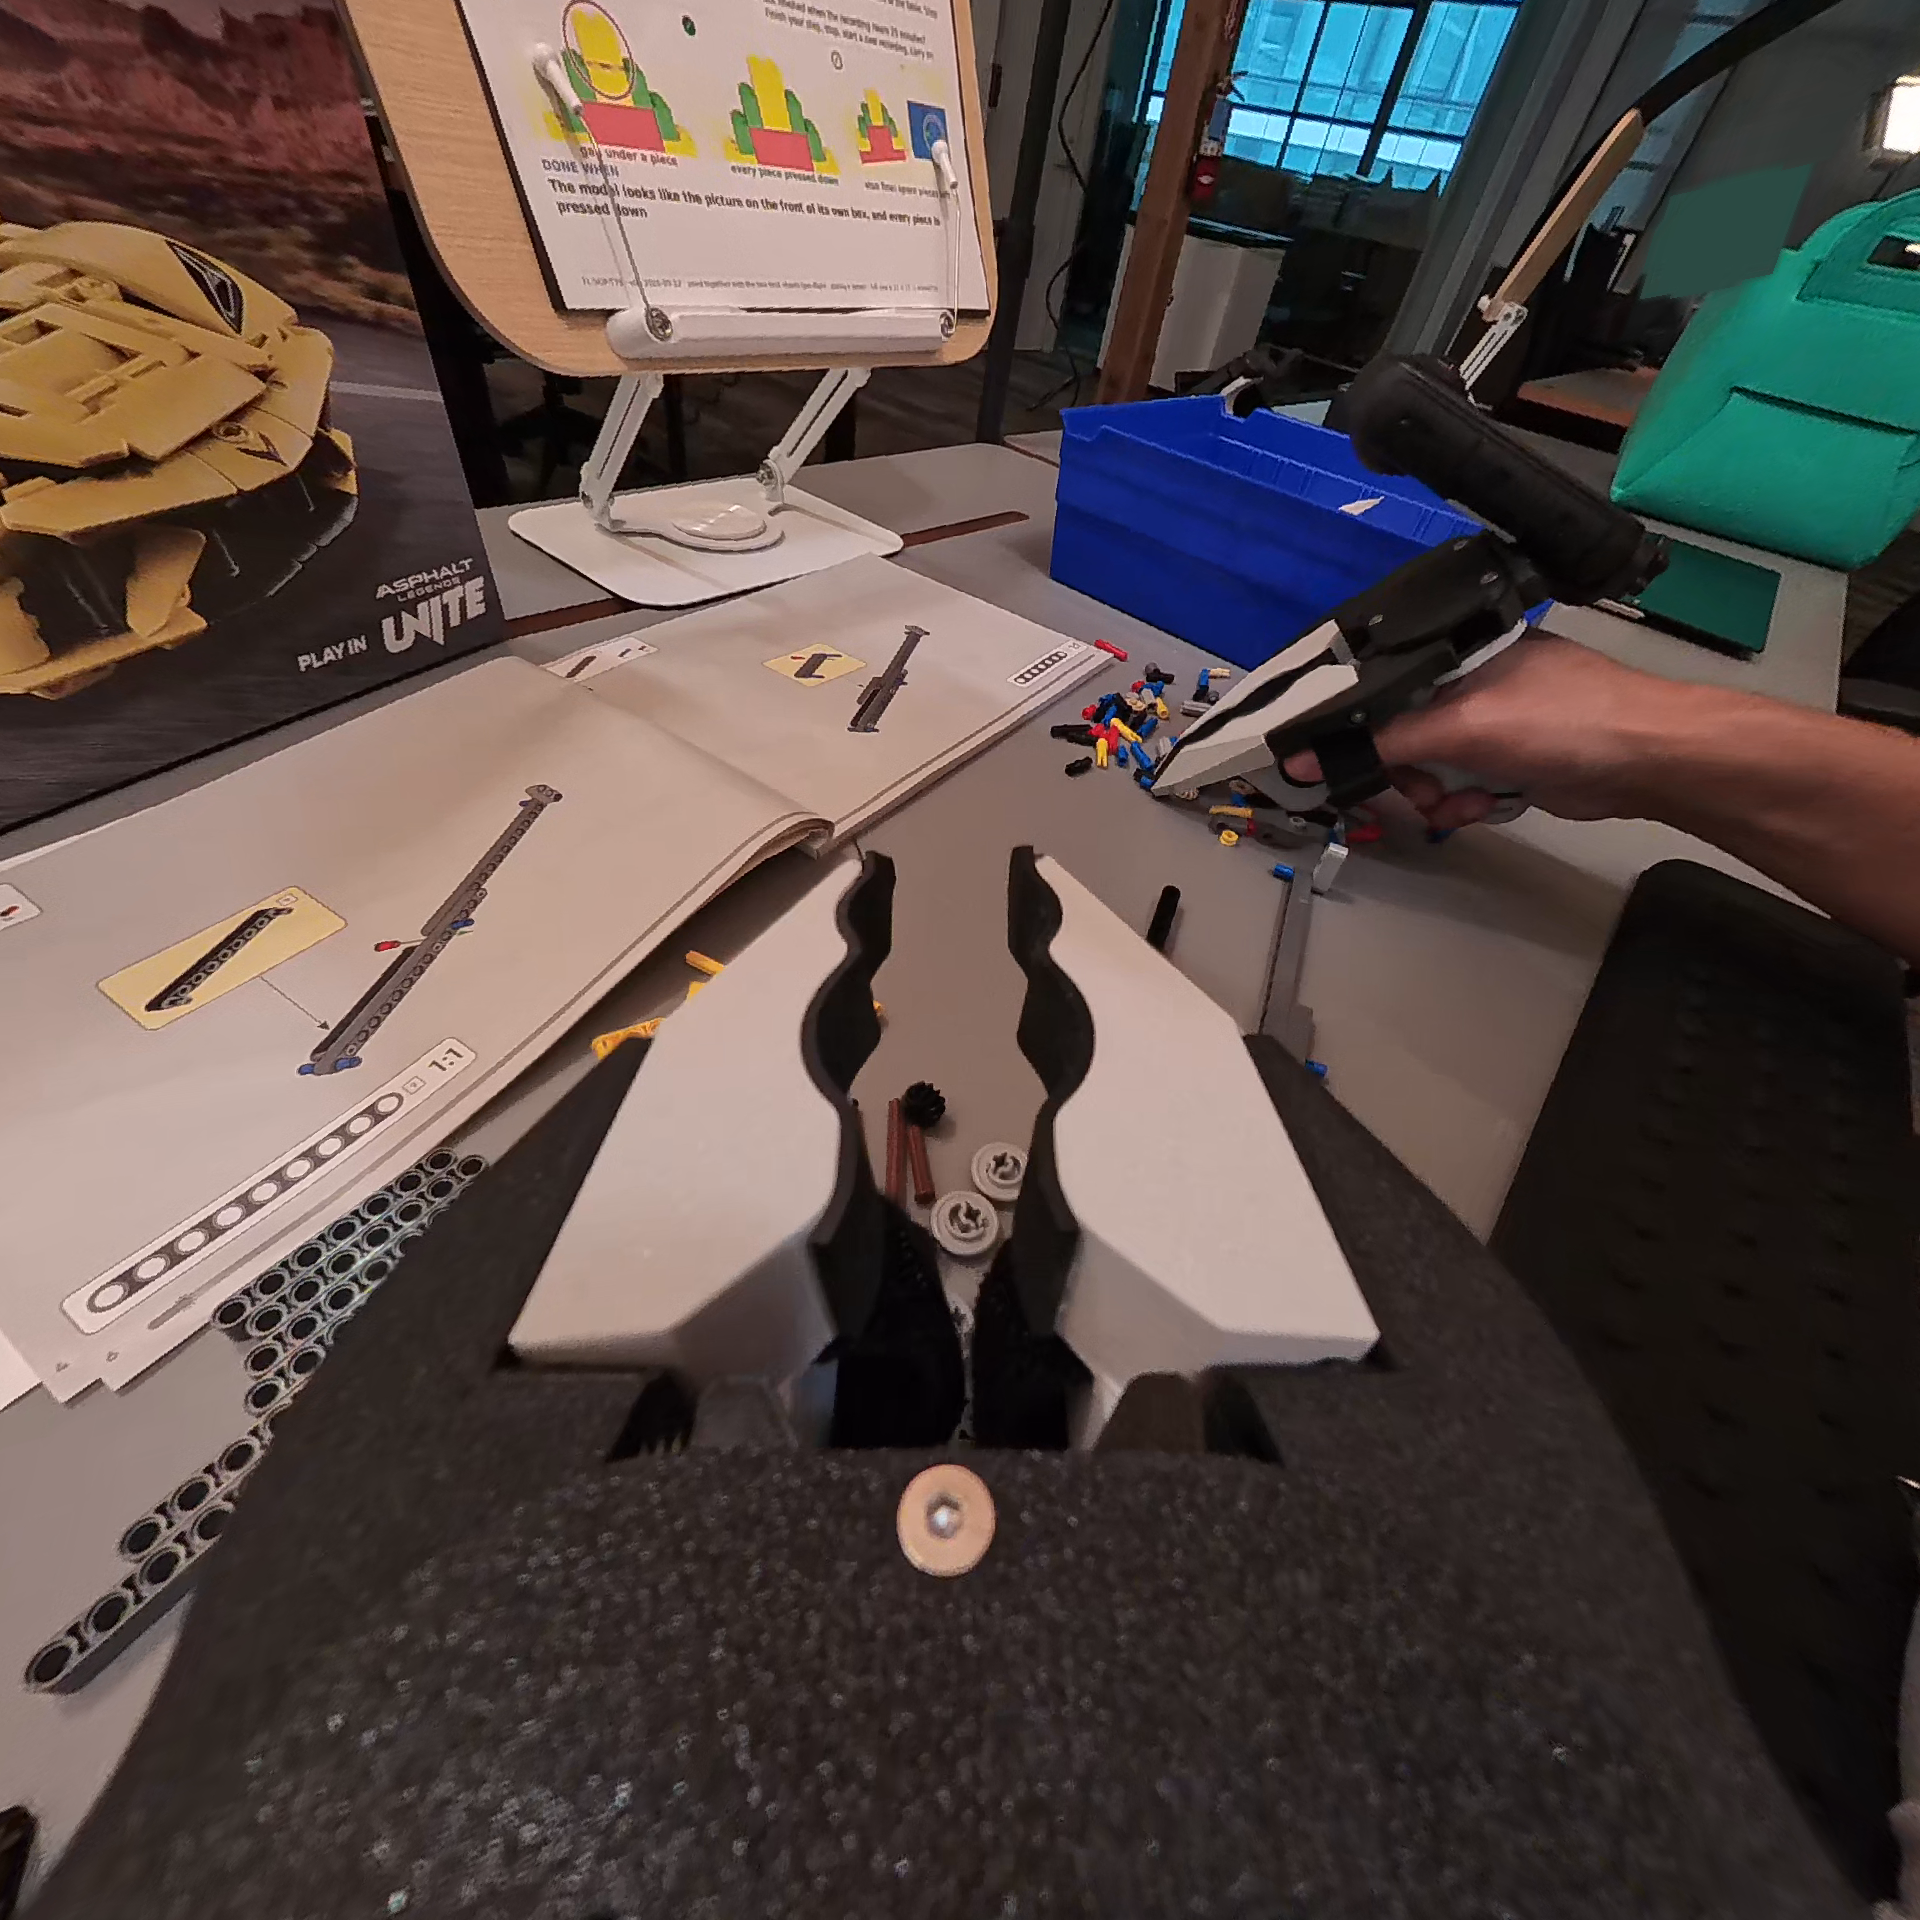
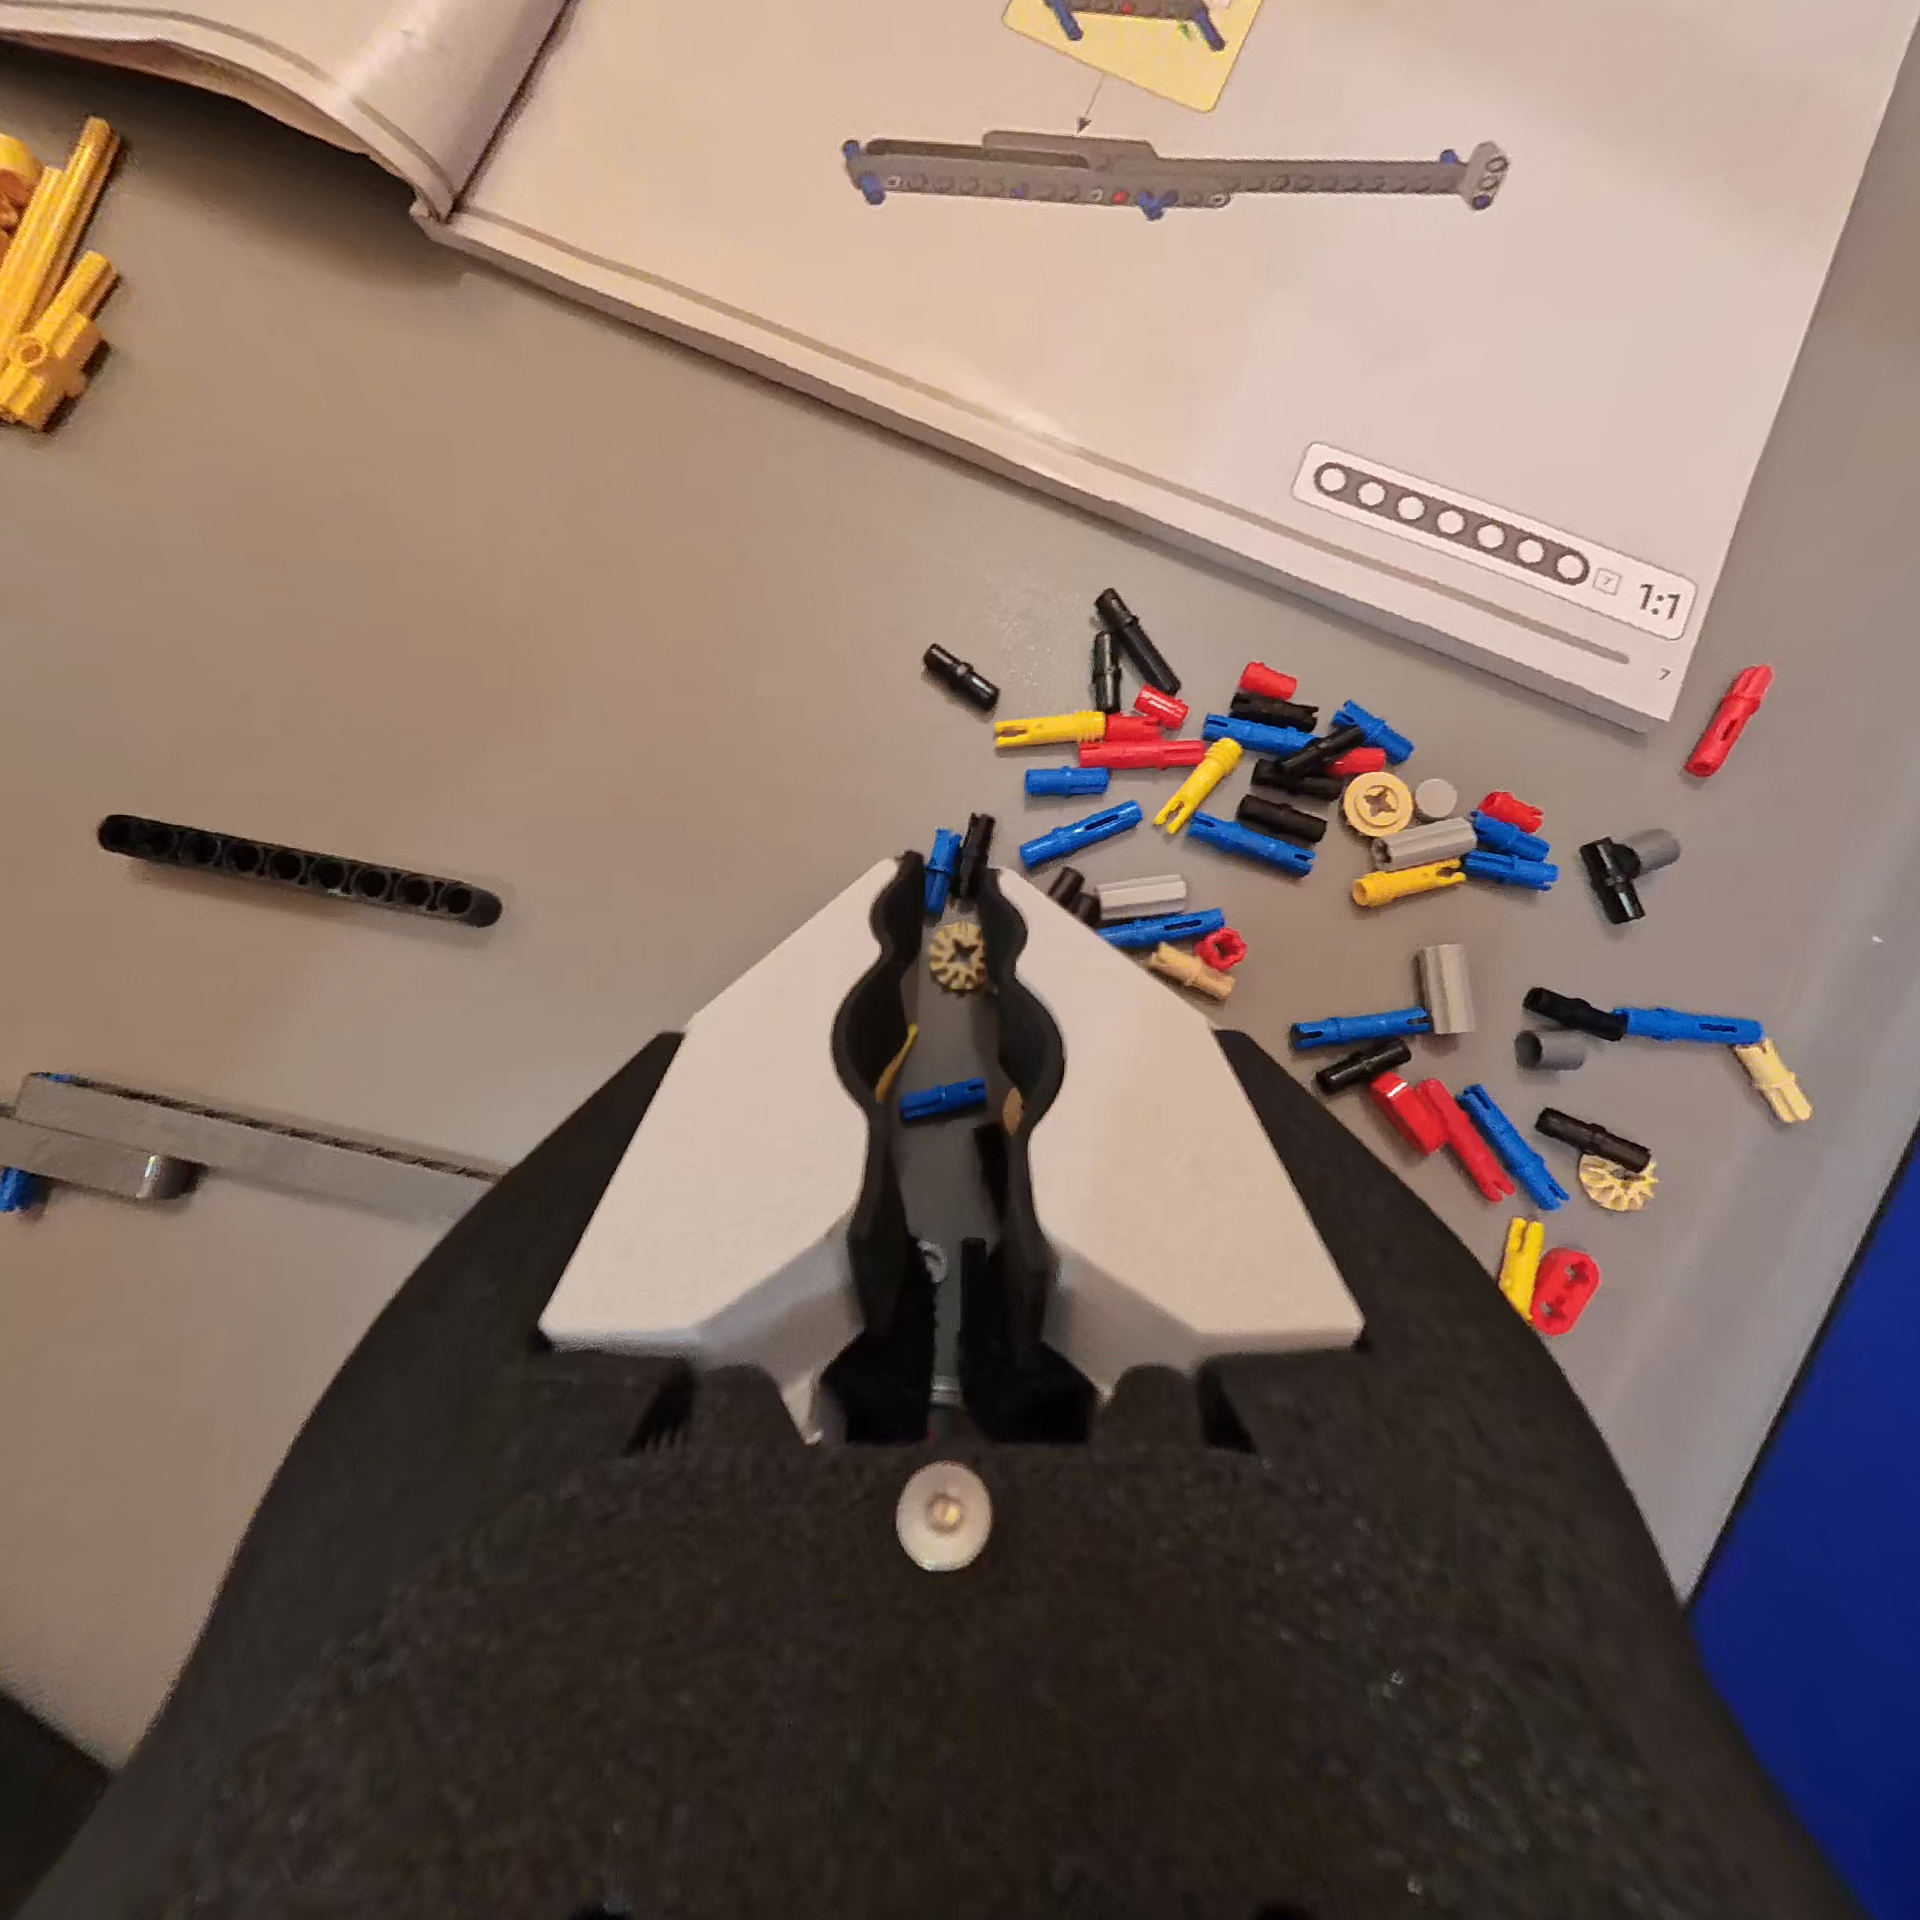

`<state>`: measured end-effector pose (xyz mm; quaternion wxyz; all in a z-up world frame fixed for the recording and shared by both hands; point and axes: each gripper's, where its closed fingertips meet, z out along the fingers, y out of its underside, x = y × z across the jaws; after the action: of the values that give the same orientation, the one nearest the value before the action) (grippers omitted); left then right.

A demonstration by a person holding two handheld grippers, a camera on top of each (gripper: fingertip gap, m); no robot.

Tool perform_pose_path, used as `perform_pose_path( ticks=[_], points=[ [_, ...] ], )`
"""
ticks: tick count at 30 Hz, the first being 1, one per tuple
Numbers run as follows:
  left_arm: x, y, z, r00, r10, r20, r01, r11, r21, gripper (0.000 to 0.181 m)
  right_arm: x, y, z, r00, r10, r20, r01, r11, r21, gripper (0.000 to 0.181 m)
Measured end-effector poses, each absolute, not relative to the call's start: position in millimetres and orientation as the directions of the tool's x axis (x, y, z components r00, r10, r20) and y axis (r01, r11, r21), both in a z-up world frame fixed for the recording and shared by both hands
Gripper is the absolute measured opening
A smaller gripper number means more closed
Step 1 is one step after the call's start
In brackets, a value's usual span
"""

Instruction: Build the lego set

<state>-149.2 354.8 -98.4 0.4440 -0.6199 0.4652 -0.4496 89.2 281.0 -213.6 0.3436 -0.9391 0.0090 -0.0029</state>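
Note:
My left gripper (image 1: 951, 862) is open and empty, low over the grey table. Between its fingers lie two brown axles (image 1: 904, 1148), a black gear (image 1: 923, 1103) and two grey bushes (image 1: 982, 1195). My right gripper (image 2: 956, 868) is closed at the edge of a pile of small coloured pins (image 2: 1299, 821), with a blue pin (image 2: 943, 857) and a black pin (image 2: 977, 844) pinched side by side at its tips. It also shows in the left wrist view (image 1: 1158, 779), tips down on that pile (image 1: 1127, 717). A tan gear (image 2: 958, 956) lies under its fingers.
An open instruction booklet (image 1: 416, 883) lies on the left, also in the right wrist view (image 2: 1143, 312). Black beams (image 1: 312, 1278), one long black beam (image 2: 301, 871), a grey beam assembly (image 2: 260, 1148) and yellow parts (image 2: 47, 301) lie around. A blue bin (image 1: 1226, 520), the set's box (image 1: 156, 416) and a sheet stand (image 1: 727, 208) stand behind. Across from one pair of fingers to the other is roughly 30 cm.

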Motion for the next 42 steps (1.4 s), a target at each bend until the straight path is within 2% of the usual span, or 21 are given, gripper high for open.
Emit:
perform_pose_path(
  ticks=[3, 7, 13, 17, 21, 22, 25, 28, 33, 36, 42],
  points=[
    [-150, 354, -99, 0.167, -0.976, 0.139, -0.178, -0.169, -0.969, 0.021, 83, 282, -212, 1.000, -0.001, -0.031, -0.021, -0.767, -0.642, 0.018],
    [-150, 353, -98, 0.166, -0.977, 0.133, -0.181, -0.163, -0.970, 0.021, 84, 288, -205, 0.998, -0.005, -0.064, -0.047, -0.744, -0.666, 0.017],
    [-151, 354, -98, 0.173, -0.978, 0.120, -0.185, -0.152, -0.971, 0.020, 92, 311, -204, 0.997, 0.044, 0.059, 0.072, -0.738, -0.671, 0.015],
    [-152, 354, -98, 0.175, -0.977, 0.120, -0.189, -0.153, -0.970, 0.020, 92, 320, -213, 0.998, 0.044, 0.040, 0.059, -0.754, -0.654, 0.018],
    [-154, 354, -100, 0.182, -0.976, 0.121, -0.194, -0.156, -0.969, 0.020, 91, 322, -214, 0.997, 0.062, 0.057, 0.084, -0.752, -0.654, 0.012],
    [-154, 354, -100, 0.182, -0.976, 0.120, -0.194, -0.156, -0.969, 0.020, 90, 321, -214, 0.996, 0.071, 0.059, 0.092, -0.753, -0.652, 0.003],
    [-154, 354, -99, 0.182, -0.976, 0.117, -0.196, -0.152, -0.969, 0.020, 87, 319, -212, 0.994, 0.085, 0.072, 0.111, -0.753, -0.649, 0.003],
    [-154, 353, -97, 0.180, -0.978, 0.110, -0.197, -0.145, -0.970, 0.020, 64, 314, -199, 0.986, 0.159, 0.046, 0.148, -0.726, -0.671, 0.004],
    [-155, 352, -97, 0.181, -0.978, 0.106, -0.198, -0.142, -0.970, 0.019, -15, 279, -193, 0.909, 0.411, -0.067, 0.263, -0.691, -0.673, 0.004],
    [-154, 350, -99, 0.175, -0.978, 0.111, -0.206, -0.147, -0.967, 0.019, -41, 260, -198, 0.882, 0.459, -0.102, 0.287, -0.697, -0.657, 0.004],
    [-151, 344, -98, 0.163, -0.982, 0.099, -0.208, -0.132, -0.969, 0.018, -44, 261, -208, 0.898, 0.436, -0.049, 0.314, -0.715, -0.624, 0.004]
  ],
)
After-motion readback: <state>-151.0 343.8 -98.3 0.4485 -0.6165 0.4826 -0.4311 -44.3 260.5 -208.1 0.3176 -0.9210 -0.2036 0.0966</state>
